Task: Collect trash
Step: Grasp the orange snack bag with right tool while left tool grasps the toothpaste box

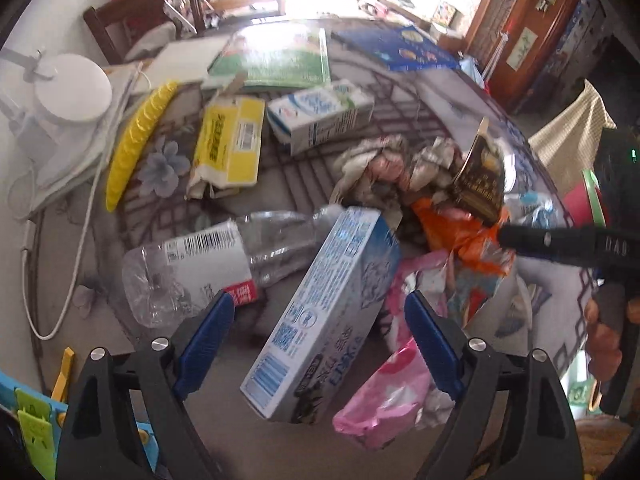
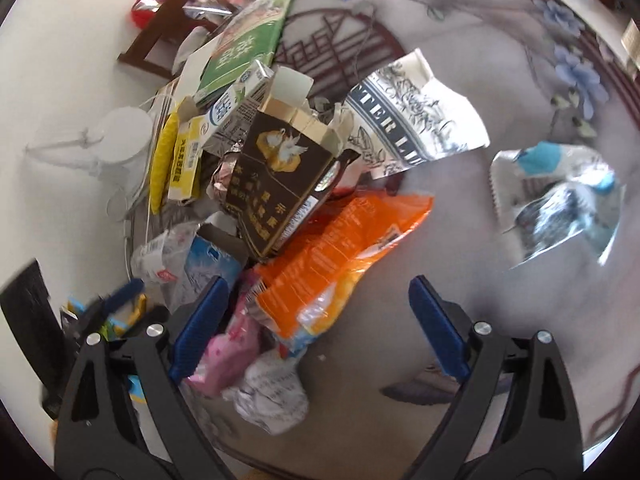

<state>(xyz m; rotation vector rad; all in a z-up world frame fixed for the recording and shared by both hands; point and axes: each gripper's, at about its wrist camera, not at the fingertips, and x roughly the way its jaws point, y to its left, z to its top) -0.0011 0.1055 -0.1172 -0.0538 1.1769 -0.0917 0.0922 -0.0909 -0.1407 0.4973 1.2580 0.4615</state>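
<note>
Trash pile (image 1: pixel 400 200) on table; left fingers (image 1: pixel 208 332) wide, empty; right fingers (image 2: pixel 436 320) wide, empty.

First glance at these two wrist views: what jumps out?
A heap of trash on the patterned tabletop. In the right wrist view, the orange snack bag lies just ahead of the open right claw, with a dark brown box standing behind it. In the left wrist view, a pale blue carton lies between the fingers of the open left claw, beside a crushed clear bottle.
</note>
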